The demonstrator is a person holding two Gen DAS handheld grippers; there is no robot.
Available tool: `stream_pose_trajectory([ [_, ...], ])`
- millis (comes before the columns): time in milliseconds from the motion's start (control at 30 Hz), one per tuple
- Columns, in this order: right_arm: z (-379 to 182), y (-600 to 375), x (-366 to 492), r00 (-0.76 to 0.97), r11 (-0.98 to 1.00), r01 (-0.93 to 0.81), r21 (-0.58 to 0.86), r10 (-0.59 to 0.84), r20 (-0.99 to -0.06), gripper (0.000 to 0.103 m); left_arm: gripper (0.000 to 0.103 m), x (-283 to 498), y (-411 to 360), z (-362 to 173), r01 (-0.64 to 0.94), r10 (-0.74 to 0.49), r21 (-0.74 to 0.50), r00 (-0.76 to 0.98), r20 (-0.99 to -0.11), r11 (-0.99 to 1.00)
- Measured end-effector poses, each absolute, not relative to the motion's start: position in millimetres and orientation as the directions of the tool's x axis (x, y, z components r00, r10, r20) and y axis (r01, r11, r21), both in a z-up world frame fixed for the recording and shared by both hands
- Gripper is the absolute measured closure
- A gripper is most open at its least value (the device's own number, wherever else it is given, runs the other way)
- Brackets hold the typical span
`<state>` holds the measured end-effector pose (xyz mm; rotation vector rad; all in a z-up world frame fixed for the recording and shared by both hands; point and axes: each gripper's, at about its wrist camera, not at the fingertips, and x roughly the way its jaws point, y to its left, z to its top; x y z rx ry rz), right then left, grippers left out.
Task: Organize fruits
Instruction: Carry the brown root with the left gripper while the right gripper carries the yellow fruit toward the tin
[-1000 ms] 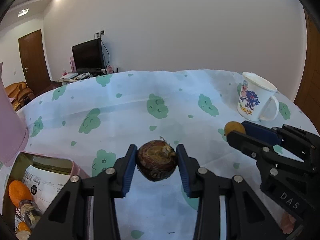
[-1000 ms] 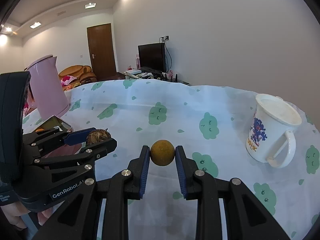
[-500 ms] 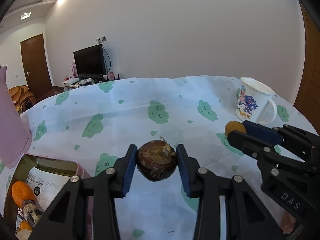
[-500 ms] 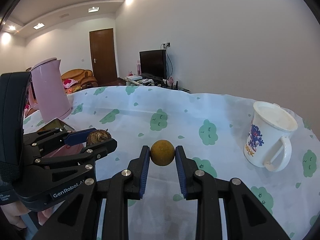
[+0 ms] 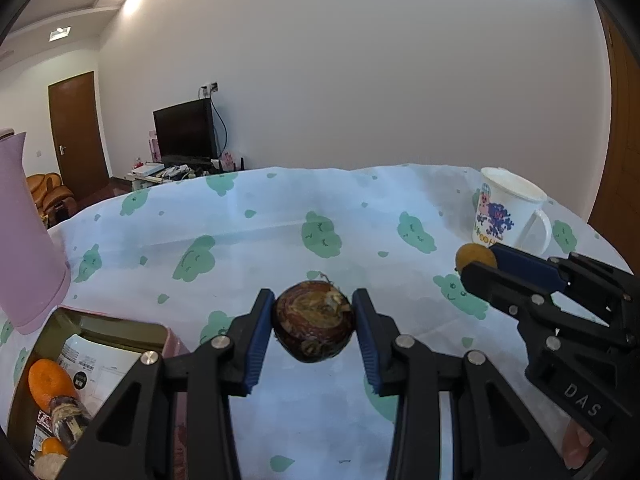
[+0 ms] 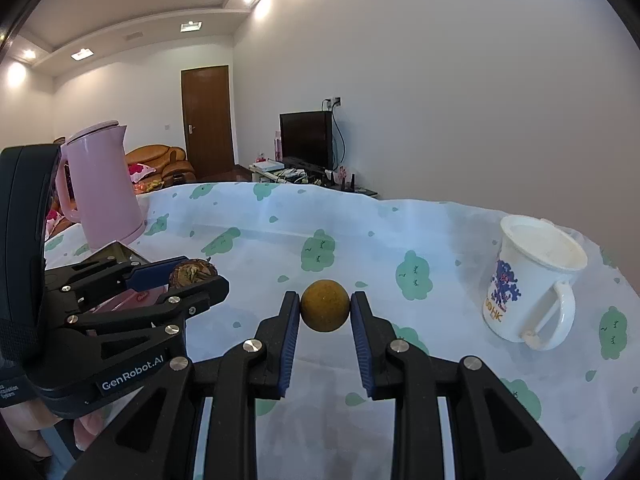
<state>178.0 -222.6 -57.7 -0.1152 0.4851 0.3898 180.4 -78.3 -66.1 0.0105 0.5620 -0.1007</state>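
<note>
Fruit filled both claws: left gripper [image 5: 313, 332] clamped a brown water chestnut [image 5: 313, 327] just right of the tin [image 5: 120, 325]; right gripper [image 6: 325, 314], farther from it, pinched a longan [image 6: 324, 305].

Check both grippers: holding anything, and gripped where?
Left gripper clamps a dark brown round fruit across its widest part, one pad on each side. Right gripper pinches a small yellow-brown round fruit the same way. Both are held above the tablecloth.

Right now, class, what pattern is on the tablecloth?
Green cloud shapes on the pale tablecloth, clearest in the right wrist view.
</note>
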Motion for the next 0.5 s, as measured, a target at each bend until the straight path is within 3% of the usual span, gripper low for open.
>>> stream_pose_trajectory([
  [500, -52.5, -224.1, 163.7, 0.851, 0.923, -0.382, -0.041, 0.334, -0.406, 0.075, 0.061, 163.9, -78.4, -60.3, 0.085, -0.072, 0.005, 0.874, -0.48, 0.996],
])
